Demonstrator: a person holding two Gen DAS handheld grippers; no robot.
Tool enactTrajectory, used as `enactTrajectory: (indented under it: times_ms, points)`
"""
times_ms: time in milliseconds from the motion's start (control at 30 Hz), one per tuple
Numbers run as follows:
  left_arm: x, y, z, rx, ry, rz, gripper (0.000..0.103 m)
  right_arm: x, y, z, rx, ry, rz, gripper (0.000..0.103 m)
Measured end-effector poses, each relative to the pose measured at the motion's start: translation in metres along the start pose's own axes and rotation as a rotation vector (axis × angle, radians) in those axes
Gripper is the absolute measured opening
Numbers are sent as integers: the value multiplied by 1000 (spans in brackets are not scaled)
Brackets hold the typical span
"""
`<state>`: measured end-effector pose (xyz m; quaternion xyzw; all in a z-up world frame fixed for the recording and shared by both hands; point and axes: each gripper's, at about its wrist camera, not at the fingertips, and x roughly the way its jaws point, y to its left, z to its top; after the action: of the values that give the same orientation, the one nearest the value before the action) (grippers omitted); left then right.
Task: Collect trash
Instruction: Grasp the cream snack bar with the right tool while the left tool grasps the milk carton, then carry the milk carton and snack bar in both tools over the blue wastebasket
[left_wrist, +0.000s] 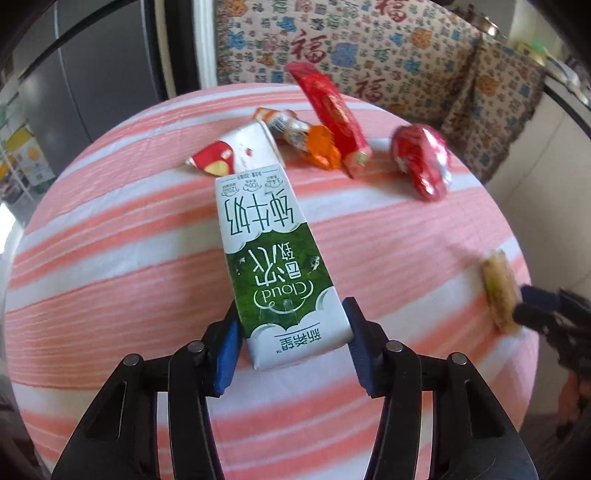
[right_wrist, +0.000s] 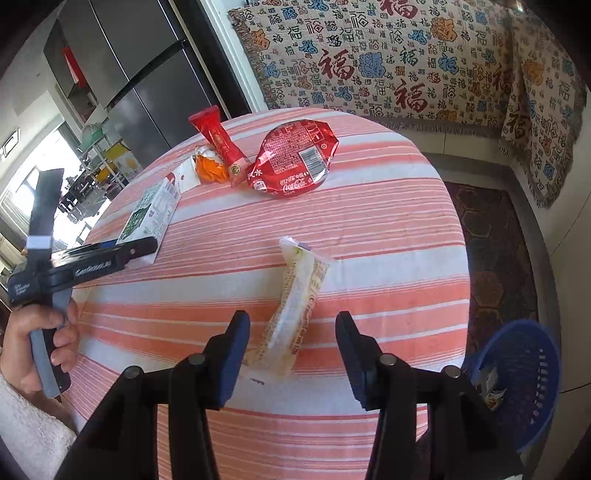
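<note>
Left hand-held gripper (left_wrist: 291, 343): spread wide, milk carton (left_wrist: 273, 258) lying between its pads on the table (left_wrist: 110, 295) | right hand-held gripper (right_wrist: 293, 354): agape, pale wrapper (right_wrist: 291, 310) between fingers, ungripped.

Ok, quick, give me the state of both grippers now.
Left gripper: open, fingers either side of the green-and-white milk carton, not clamped.
Right gripper: open, straddling the pale yellow plastic wrapper, holding nothing.

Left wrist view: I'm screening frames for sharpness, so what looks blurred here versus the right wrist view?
Left wrist: milk carton sharp, yellowish wrapper at right edge smeared by motion; right wrist: same wrapper crisp, fisheye bends the table rim.
</note>
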<state>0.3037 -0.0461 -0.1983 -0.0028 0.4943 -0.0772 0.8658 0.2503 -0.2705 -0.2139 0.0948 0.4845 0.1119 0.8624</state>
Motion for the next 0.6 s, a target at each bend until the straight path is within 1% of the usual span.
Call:
enactTrajectory:
  times_ms: [33, 67, 100, 133, 167, 233, 300, 367, 400, 433, 467, 500, 533, 567, 600]
  points:
    - [-7, -2, -10, 25, 11, -35, 53, 0, 0, -1, -5, 14, 3, 49]
    - [-12, -5, -19, 48, 18, -54, 54, 0, 2, -2, -12, 30, 7, 49]
    - [-17, -6, -25, 60, 21, -57, 54, 0, 4, -2, -21, 34, 6, 49]
    - [-19, -6, -30, 62, 21, -56, 58, -2, 6, -3, -30, 31, -3, 50]
    - [-20, -6, -31, 60, 22, -58, 67, -2, 9, -2, -39, 25, -15, 51]
    - [-20, -6, -26, 57, 9, -53, 75, -1, 12, 1, -43, 14, -27, 54]
    - [-17, -5, -17, 57, 1, -29, 75, 2, 15, 5, -36, 11, -24, 54]
    - [-10, -6, -6, 60, 18, -20, 81, 6, 18, 9, -28, 12, -31, 54]
    - [-5, -6, -2, 62, 25, -5, 81, 8, 20, 10, -29, 17, -42, 53]
    - [-4, -5, -1, 69, 31, 13, 81, 10, 21, 11, -32, 20, -60, 36]
    - [0, -7, 3, 82, 40, 28, 81, 10, 23, 13, -36, 18, -79, 23]
    - [3, -9, 6, 94, 43, 44, 81, 11, 23, 14, -40, 19, -102, 13]
    - [4, -11, 7, 104, 45, 61, 75, 10, 23, 15, -34, 17, -99, 12]
    - [6, -12, 7, 108, 46, 71, 55, 8, 22, 16, -24, 12, -89, 12]
    - [7, -12, 8, 106, 53, 64, 53, 6, 22, 16, -22, 4, -84, 12]
